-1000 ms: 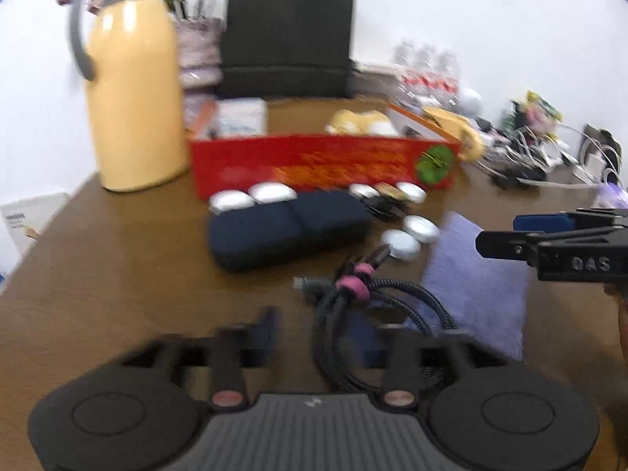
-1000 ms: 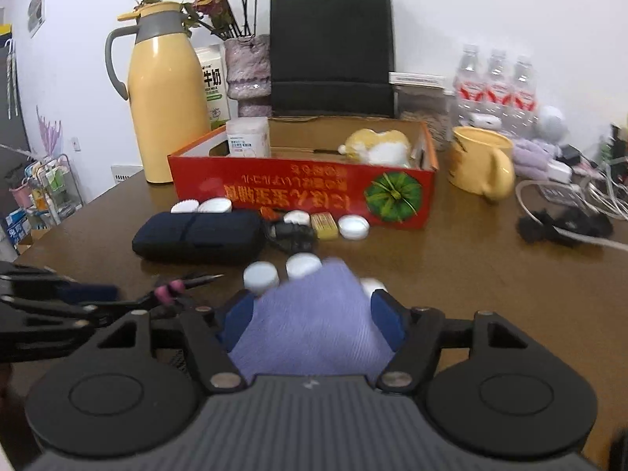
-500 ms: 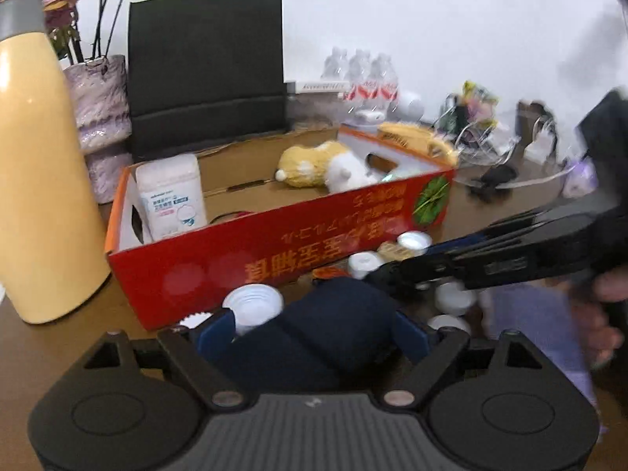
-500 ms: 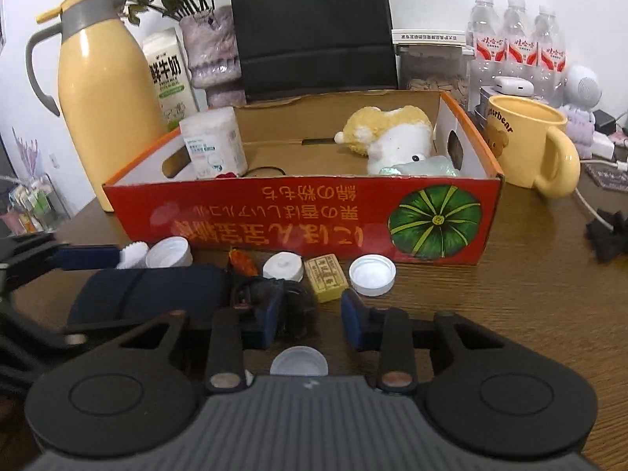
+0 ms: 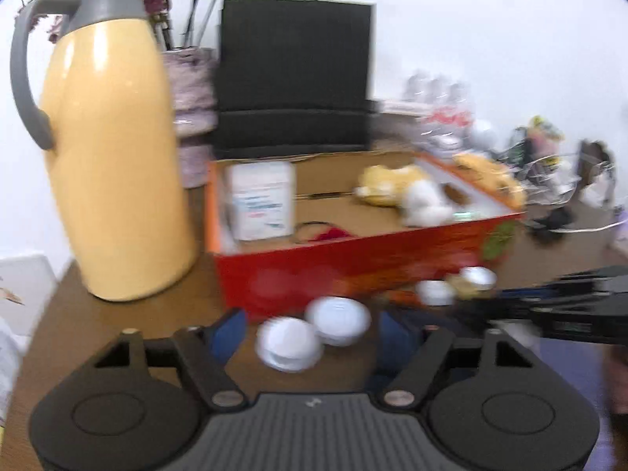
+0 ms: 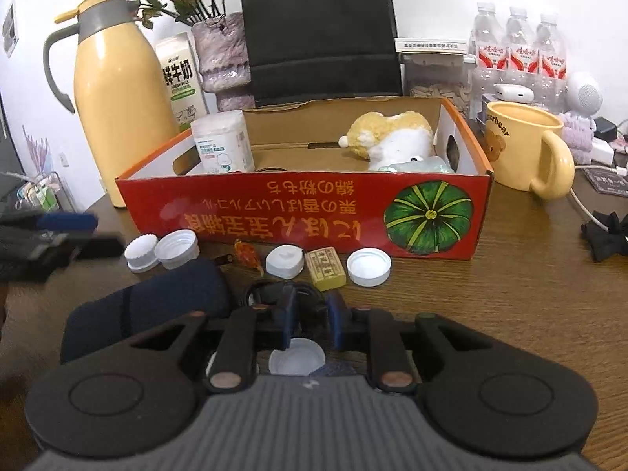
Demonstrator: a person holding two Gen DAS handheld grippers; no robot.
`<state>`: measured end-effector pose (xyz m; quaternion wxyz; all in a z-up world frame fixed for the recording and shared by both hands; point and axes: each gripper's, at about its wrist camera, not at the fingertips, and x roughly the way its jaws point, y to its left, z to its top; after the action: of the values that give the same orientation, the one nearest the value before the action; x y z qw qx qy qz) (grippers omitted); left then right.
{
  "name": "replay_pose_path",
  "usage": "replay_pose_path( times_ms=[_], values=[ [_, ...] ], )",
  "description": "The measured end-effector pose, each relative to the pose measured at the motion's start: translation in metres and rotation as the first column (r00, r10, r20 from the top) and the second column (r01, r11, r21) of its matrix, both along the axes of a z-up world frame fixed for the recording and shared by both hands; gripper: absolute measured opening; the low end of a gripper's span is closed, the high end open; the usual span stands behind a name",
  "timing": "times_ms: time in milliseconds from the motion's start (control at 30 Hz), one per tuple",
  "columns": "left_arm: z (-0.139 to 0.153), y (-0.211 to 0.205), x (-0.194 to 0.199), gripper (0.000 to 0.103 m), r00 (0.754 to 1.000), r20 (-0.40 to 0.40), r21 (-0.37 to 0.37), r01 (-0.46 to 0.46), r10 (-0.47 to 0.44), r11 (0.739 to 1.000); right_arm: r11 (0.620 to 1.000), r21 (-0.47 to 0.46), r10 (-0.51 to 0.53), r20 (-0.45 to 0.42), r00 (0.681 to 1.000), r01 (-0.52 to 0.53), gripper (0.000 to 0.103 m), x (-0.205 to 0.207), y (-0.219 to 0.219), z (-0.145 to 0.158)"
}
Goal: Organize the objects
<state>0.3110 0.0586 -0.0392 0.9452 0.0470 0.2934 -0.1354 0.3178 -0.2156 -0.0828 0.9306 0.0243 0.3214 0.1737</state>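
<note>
A red cardboard box [image 6: 298, 212] holds a white jar [image 6: 221, 143] and a yellow-white plush toy [image 6: 392, 137]. Before it lie white caps [image 6: 369, 267], a yellow block [image 6: 325, 272], a navy pouch [image 6: 157, 302] and a small black coiled thing [image 6: 271, 292]. My right gripper [image 6: 310, 314] is nearly shut around that black thing. My left gripper [image 5: 310, 331] is open over two white caps [image 5: 337, 320] before the box [image 5: 353, 263]; the view is blurred. The right gripper [image 5: 549, 310] shows at its right edge.
A yellow thermos [image 6: 117, 98], milk carton [image 6: 182, 76], vase, black paper bag [image 6: 320, 31], water bottles [image 6: 518, 51] and a yellow mug [image 6: 526, 149] stand around the box. Cables [image 6: 604, 231] lie at the right. A white cap [image 6: 296, 361] lies under the right gripper.
My left gripper swung left off the navy pouch to the two white caps. My right gripper closed further around the black coiled thing.
</note>
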Motion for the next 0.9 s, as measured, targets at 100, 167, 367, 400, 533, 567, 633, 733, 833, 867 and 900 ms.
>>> replay_pose_path(
  times_ms=[100,167,367,400,533,567,633,733,833,867,900],
  values=[
    [-0.015,0.002,0.019,0.06,0.998,-0.067,0.038,0.0,0.002,0.999,1.0,-0.01,0.004,0.0,1.0,-0.004,0.021,0.001,0.003,-0.001],
    [-0.023,0.0,0.024,0.058,0.996,-0.091,0.072,0.011,-0.004,0.997,1.0,-0.012,0.008,-0.004,1.0,-0.008,0.021,0.003,0.005,-0.003],
    [-0.031,0.002,0.027,0.038,0.995,-0.094,0.028,0.024,-0.021,0.999,1.0,0.01,0.022,-0.005,1.0,-0.022,0.019,0.003,0.007,-0.003],
    [-0.028,0.001,0.022,0.038,0.997,-0.076,0.037,0.021,-0.018,0.999,1.0,0.0,0.02,0.009,1.0,-0.02,0.019,0.001,0.009,-0.001],
    [-0.001,0.002,-0.019,0.038,1.0,-0.001,-0.002,-0.002,0.002,1.0,1.0,-0.015,0.014,0.093,0.996,-0.012,0.017,-0.018,0.009,0.016],
    [0.006,0.001,-0.032,0.038,1.0,0.015,-0.01,-0.008,0.008,1.0,1.0,-0.013,0.018,0.117,0.993,-0.017,0.016,-0.025,0.007,0.022],
    [0.021,0.001,-0.064,0.038,0.998,0.051,-0.035,-0.02,0.022,0.999,0.999,0.001,0.032,0.154,0.987,-0.032,0.016,-0.045,0.002,0.036],
    [0.034,-0.001,-0.11,0.038,0.997,0.068,-0.077,-0.021,0.026,0.997,0.999,0.023,0.044,0.188,0.981,-0.049,0.016,-0.081,-0.007,0.054],
    [0.037,-0.007,-0.138,0.038,0.998,0.054,-0.114,-0.01,0.016,0.993,0.996,0.055,0.056,0.202,0.978,-0.068,0.016,-0.118,-0.019,0.066],
    [0.036,-0.01,-0.142,0.038,0.999,0.048,-0.117,-0.004,0.01,0.993,0.996,0.059,0.058,0.203,0.977,-0.071,0.016,-0.124,-0.022,0.067],
    [0.036,-0.012,-0.145,0.038,0.999,0.045,-0.119,0.002,0.003,0.993,0.995,0.066,0.056,0.198,0.979,-0.07,0.016,-0.129,-0.026,0.068]
  ],
)
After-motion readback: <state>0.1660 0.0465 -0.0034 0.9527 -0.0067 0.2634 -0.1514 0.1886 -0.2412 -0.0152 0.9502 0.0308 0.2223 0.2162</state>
